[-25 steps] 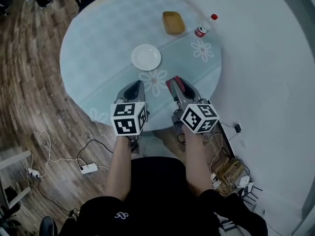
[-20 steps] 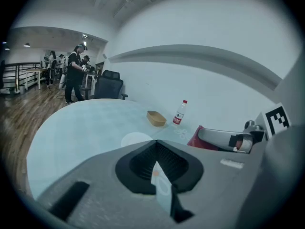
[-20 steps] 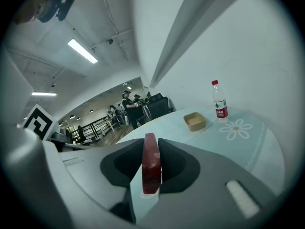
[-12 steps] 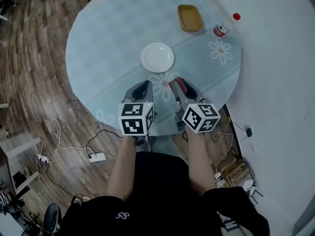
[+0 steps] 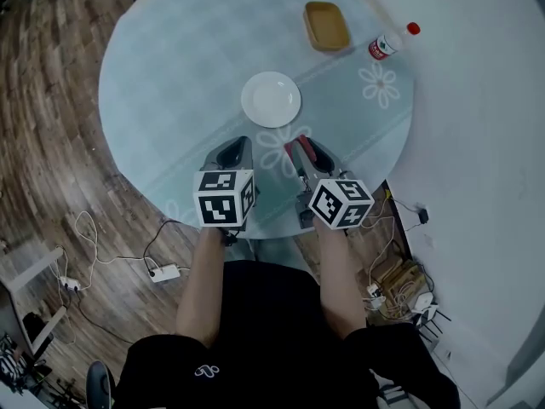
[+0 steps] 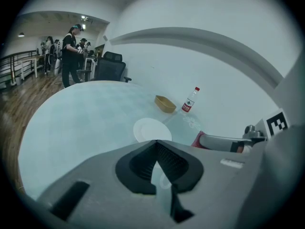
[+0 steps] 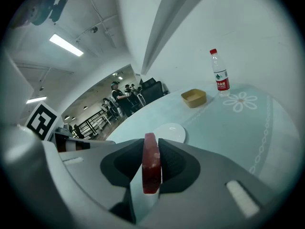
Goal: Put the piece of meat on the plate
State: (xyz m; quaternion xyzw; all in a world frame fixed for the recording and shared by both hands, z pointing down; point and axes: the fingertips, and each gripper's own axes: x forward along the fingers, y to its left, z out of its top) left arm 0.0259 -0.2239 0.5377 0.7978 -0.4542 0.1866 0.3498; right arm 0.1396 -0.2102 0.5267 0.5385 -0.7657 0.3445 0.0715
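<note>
A white plate (image 5: pixel 271 99) lies near the middle of the round pale-blue table (image 5: pixel 162 83). My right gripper (image 5: pixel 300 146) hovers over the table's near edge, just short of the plate and to its right, shut on a red slice of meat (image 5: pixel 294 154). In the right gripper view the meat (image 7: pixel 150 161) stands on edge between the pads, with the plate (image 7: pixel 168 131) straight ahead. My left gripper (image 5: pixel 236 146) is beside it on the left, jaws closed with nothing in them. In the left gripper view the plate (image 6: pixel 151 129) lies just beyond the closed tips.
A shallow yellow tray (image 5: pixel 327 25) and a clear bottle with a red cap (image 5: pixel 387 43) stand at the table's far right. Cables and a power strip (image 5: pixel 164 273) lie on the wooden floor on the left. People stand far off across the room.
Both grippers have sunk a little toward the table's near edge and tipped further down. The right one still holds the meat; the plate has not moved.
</note>
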